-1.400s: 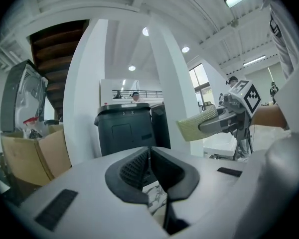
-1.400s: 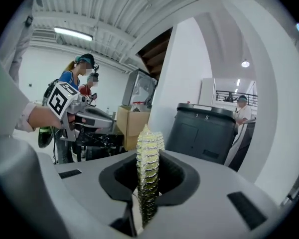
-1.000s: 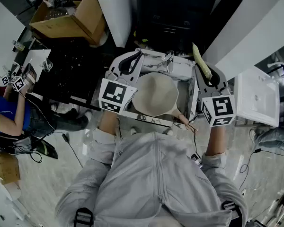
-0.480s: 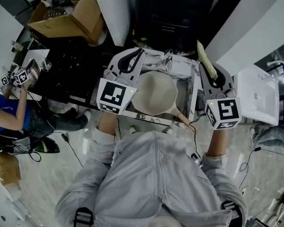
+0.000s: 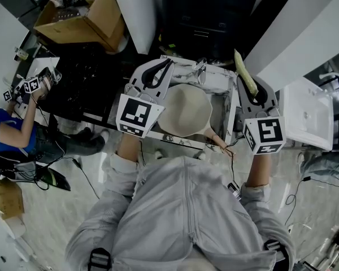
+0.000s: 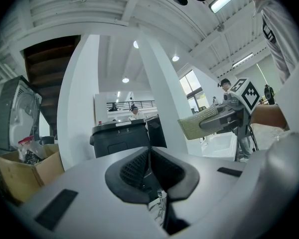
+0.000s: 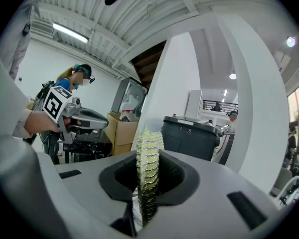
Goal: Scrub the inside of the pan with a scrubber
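Note:
A cream-coloured pan (image 5: 185,113) sits in the sink (image 5: 221,88), its wooden handle (image 5: 219,143) pointing toward me. My right gripper (image 5: 247,84) hovers over the sink's right edge, shut on a yellow-green scrubber (image 5: 242,68); the scrubber (image 7: 148,169) stands upright between the jaws and also shows as a scrubber (image 6: 199,124) in the left gripper view. My left gripper (image 5: 163,65) hangs over the sink's left edge, jaws together with nothing in them. Both point away from the pan, toward the room and ceiling. The left gripper (image 7: 82,118) shows in the right gripper view.
A cardboard box (image 5: 86,17) stands at the back left beside a black counter (image 5: 85,83). A white tray (image 5: 308,115) sits to the right of the sink. Another person (image 5: 11,130) in blue stands at the far left. A dark bin (image 6: 120,136) and white pillars lie ahead.
Both grippers have barely shifted; the right one drifted slightly right. The person at the far left moved a hand upward.

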Tool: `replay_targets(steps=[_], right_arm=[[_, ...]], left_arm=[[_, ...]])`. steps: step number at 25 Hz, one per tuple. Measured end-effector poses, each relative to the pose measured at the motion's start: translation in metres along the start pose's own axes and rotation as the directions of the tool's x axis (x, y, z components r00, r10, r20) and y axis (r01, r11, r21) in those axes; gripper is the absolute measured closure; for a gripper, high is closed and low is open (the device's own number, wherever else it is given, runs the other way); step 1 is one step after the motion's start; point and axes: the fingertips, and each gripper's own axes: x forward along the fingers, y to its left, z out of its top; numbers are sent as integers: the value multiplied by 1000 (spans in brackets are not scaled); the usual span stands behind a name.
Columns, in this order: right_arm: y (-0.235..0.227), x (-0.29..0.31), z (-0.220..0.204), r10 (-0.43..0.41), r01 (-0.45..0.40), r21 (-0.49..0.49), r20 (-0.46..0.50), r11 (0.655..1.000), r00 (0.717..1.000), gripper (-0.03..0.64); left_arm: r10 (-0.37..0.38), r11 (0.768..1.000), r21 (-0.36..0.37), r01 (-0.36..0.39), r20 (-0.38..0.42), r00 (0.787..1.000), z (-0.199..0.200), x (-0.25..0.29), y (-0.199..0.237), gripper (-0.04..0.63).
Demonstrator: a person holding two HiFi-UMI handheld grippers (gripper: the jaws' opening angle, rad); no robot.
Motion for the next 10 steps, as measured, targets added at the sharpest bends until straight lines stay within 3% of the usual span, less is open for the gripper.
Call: replay_targets(steps=[10], right_arm=[[3, -5, -1, 6, -6, 1, -10, 1000, 1000, 532]], left_arm=[[0, 1000, -5, 0, -5, 1000, 2, -6, -4, 565]])
